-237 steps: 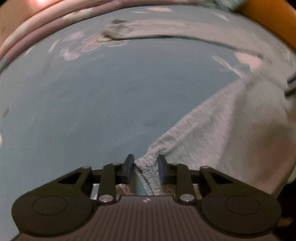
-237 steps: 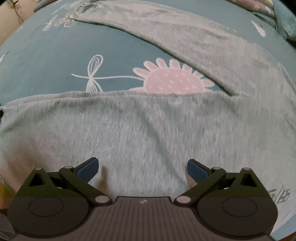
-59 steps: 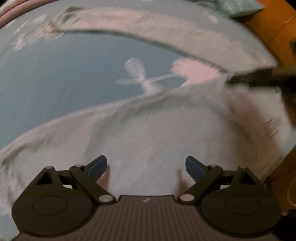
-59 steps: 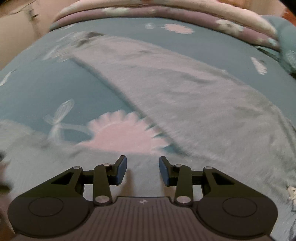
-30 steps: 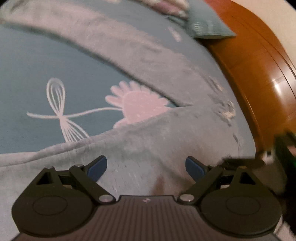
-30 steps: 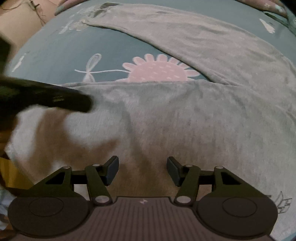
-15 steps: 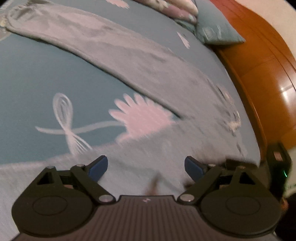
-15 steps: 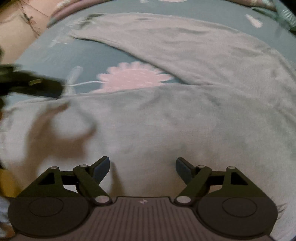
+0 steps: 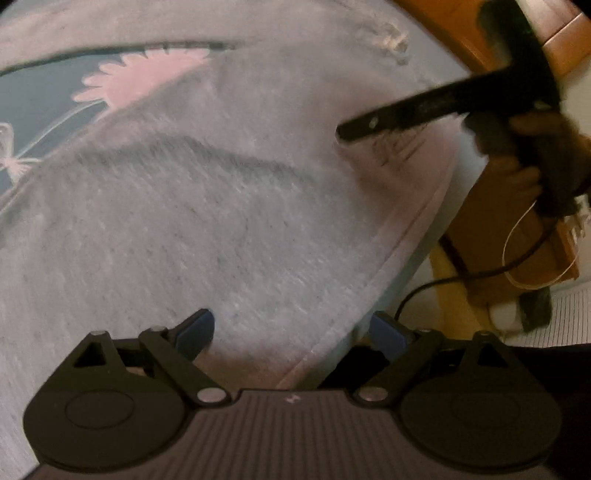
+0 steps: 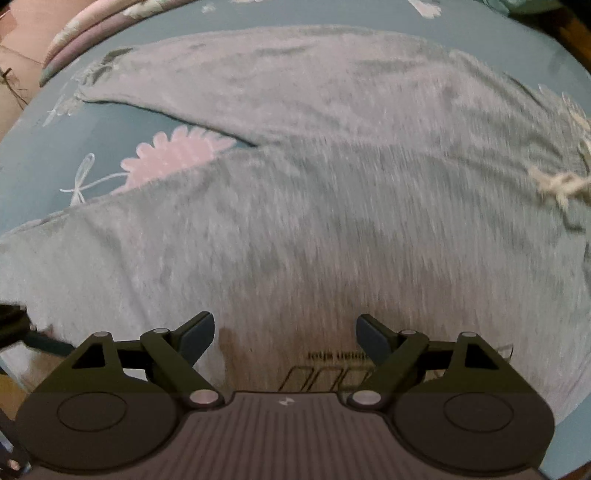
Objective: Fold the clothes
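Grey sweatpants (image 10: pixel 332 184) lie spread on a teal bedsheet (image 10: pixel 37 155) printed with a pink flower. Their white drawstring (image 10: pixel 561 184) is at the right, and dark printed lettering (image 10: pixel 332 373) sits just in front of my right gripper (image 10: pixel 286 328). That gripper's jaws are opening, with nothing between them, low over the cloth. My left gripper (image 9: pixel 291 326) is open over the pants' near hem (image 9: pixel 406 221) at the bed's edge, holding nothing. In the left wrist view a hand (image 9: pixel 517 173) holds the right gripper's handle over the cloth.
A wooden bed frame (image 9: pixel 443 22) runs along the right of the left wrist view. A black cable (image 9: pixel 480 273) hangs beside the mattress above the floor. A folded pink quilt (image 10: pixel 92 29) lies at the far left of the bed.
The left view has swung right to the bed's edge and rolled. The right gripper's jaws have widened and it has shifted right along the pants, towards the drawstring.
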{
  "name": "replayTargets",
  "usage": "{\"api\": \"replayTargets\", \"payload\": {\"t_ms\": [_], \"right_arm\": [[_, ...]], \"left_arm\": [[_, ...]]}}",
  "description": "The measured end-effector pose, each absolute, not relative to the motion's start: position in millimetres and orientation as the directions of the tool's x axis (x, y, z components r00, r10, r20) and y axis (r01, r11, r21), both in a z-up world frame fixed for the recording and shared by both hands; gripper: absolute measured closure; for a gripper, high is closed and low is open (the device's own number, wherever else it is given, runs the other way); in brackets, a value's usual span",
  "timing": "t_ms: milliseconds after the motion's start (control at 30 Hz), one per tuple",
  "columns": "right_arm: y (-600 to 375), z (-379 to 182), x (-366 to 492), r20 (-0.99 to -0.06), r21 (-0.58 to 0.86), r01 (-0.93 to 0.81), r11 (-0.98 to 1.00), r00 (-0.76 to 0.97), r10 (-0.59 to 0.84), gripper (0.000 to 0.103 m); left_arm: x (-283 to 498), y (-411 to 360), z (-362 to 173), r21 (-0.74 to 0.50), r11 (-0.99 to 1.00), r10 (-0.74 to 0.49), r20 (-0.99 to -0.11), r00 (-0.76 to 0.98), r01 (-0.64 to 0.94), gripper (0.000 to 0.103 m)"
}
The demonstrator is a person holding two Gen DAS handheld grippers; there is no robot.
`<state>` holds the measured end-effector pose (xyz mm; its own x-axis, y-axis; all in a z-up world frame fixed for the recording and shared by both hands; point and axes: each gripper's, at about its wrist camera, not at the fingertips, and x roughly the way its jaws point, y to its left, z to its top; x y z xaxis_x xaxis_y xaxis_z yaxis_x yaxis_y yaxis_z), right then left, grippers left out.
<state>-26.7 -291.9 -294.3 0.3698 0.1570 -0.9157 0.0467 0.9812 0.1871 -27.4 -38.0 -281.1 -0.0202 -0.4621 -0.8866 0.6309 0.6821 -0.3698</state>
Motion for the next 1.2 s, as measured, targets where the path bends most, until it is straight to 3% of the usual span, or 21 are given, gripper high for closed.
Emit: {"api": "replayTargets", "payload": {"t_ms": [167, 433, 700, 833, 967, 1200], "right_arm": [[-287, -302, -27, -0.919, 0.181, 0.046, 0.982, 0.362, 0.153, 0.0], [-263, -308, -28, -0.931, 0.029, -0.017, 0.999, 0.364, 0.034, 0.0], [-263, -304, -27, -0.932, 0.019, 0.026, 0.999, 0.361, 0.008, 0.0], [-265, -285, -21, -0.91, 0.062, 0.101, 0.993, 0.414, 0.015, 0.0], [-240, -295, 0, -0.911, -0.095, -0.005, 0.995, 0.403, -0.085, 0.0], [-251, -288, 18, -0.873, -0.144, 0.055, 0.988, 0.463, -0.153, 0.0]], "left_arm": [[-35, -18, -280, -0.397, 0.729, -0.457, -0.889, -0.036, 0.557, 0.01], [-29, 9, -263, -0.351, 0.824, -0.43, -0.898, 0.088, 0.445, 0.01], [-52, 36, -276, -0.264, 0.856, -0.332, -0.94, 0.082, 0.444, 0.009], [-60, 47, -273, -0.28, 0.865, -0.345, -0.934, 0.09, 0.416, 0.009], [-61, 47, -273, -0.301, 0.861, -0.366, -0.926, 0.089, 0.411, 0.004], [-59, 47, -274, -0.316, 0.865, -0.379, -0.921, 0.092, 0.39, 0.004]]}}
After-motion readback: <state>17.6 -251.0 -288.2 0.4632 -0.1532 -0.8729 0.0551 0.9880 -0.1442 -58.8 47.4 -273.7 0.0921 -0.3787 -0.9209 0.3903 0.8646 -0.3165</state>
